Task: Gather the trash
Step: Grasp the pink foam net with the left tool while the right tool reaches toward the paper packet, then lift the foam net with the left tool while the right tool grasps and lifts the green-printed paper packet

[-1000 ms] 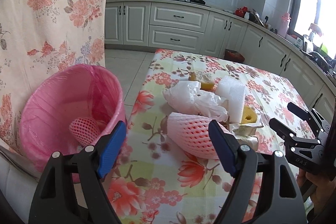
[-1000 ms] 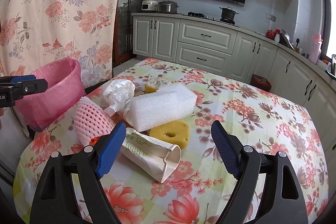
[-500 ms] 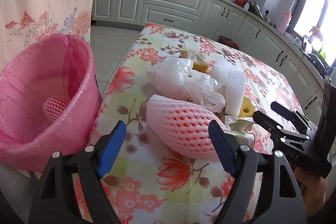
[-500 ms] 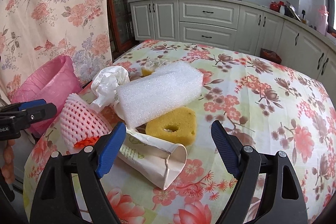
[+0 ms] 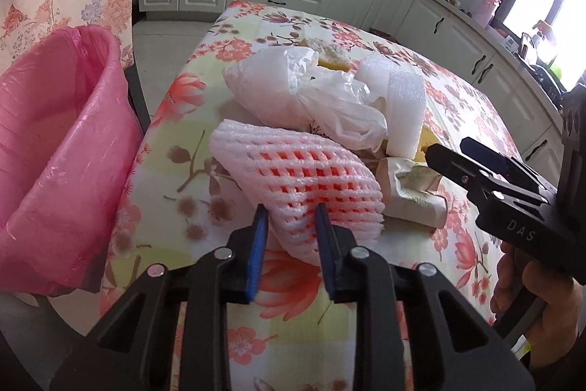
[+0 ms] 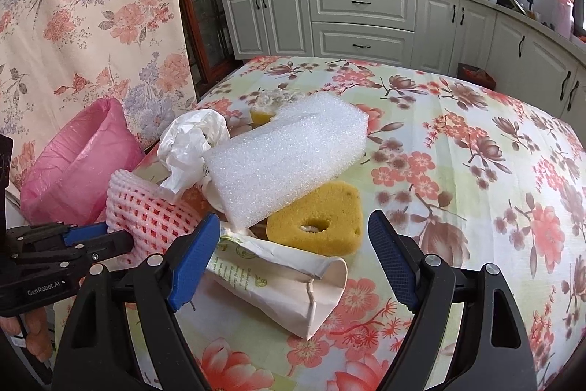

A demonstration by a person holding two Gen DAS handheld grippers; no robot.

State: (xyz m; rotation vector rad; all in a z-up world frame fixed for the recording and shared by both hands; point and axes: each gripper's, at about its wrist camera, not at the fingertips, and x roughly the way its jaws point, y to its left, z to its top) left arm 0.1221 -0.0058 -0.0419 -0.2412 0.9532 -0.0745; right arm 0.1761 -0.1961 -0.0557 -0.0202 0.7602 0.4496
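My left gripper [image 5: 291,220] is shut on the near end of a pink foam fruit net [image 5: 304,178] that lies on the floral table; the net also shows in the right wrist view [image 6: 146,207]. My right gripper [image 6: 295,237] is open, just above a crumpled paper cup [image 6: 282,281]. Behind it lie a yellow sponge [image 6: 318,218], a white foam block [image 6: 285,156] and a white plastic bag [image 6: 190,149]. The pink-lined trash bin [image 5: 55,141] stands off the table's left edge.
A second yellow sponge piece [image 6: 262,114] lies at the back of the pile. A floral curtain [image 6: 84,17] hangs behind the bin. Kitchen cabinets [image 6: 359,24] line the far wall. The tablecloth [image 6: 476,171] stretches bare to the right.
My left gripper has moved forward and closed on the pink foam net. My right gripper has moved closer to the paper cup and stays open.
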